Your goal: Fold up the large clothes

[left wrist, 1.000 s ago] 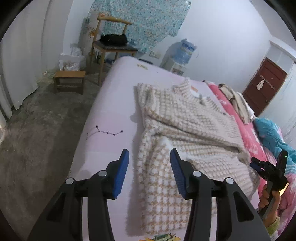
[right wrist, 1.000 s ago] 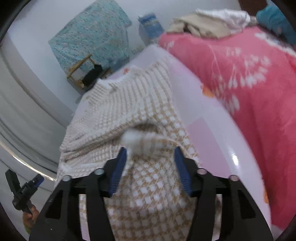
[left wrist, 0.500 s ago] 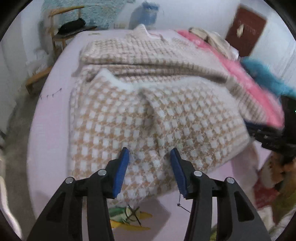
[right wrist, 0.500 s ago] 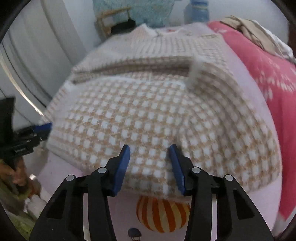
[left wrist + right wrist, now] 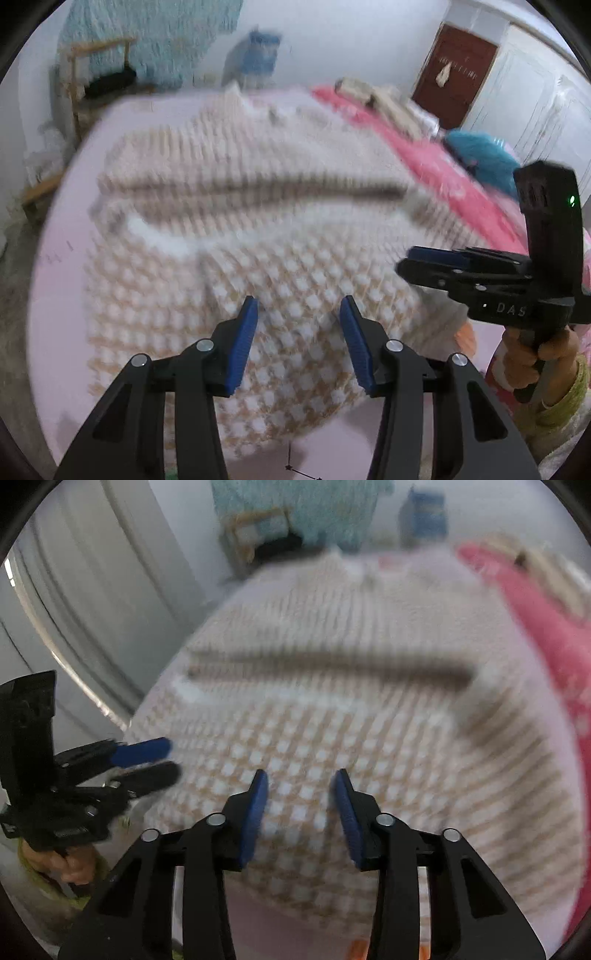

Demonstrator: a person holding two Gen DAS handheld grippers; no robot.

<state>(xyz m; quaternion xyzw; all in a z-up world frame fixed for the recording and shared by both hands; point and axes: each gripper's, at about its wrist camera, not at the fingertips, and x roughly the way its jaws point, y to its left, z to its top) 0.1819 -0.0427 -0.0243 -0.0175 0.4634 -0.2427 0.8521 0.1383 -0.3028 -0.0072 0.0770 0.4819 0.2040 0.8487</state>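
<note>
A large beige-and-white checked sweater (image 5: 258, 221) lies on the pale pink bed, its near part folded over the rest; it also fills the right wrist view (image 5: 351, 720). Both views are motion-blurred. My left gripper (image 5: 299, 314) is open and empty just above the sweater's near hem. My right gripper (image 5: 301, 779) is open and empty over the near hem too. The right gripper shows in the left wrist view (image 5: 424, 260) at the sweater's right edge. The left gripper shows in the right wrist view (image 5: 162, 760) at the sweater's left edge.
A pink flowered quilt (image 5: 424, 158) lies right of the sweater, with a teal pillow (image 5: 480, 155) and piled clothes (image 5: 373, 96) on it. A wooden chair (image 5: 99, 74), a water dispenser (image 5: 255, 55) and a brown door (image 5: 458, 70) stand beyond the bed. Curtains (image 5: 92, 590) hang left.
Both grippers swung from the sweater's sides to its near hem. The right gripper let go of the sleeve it held, which now lies folded across the sweater. Both stay open.
</note>
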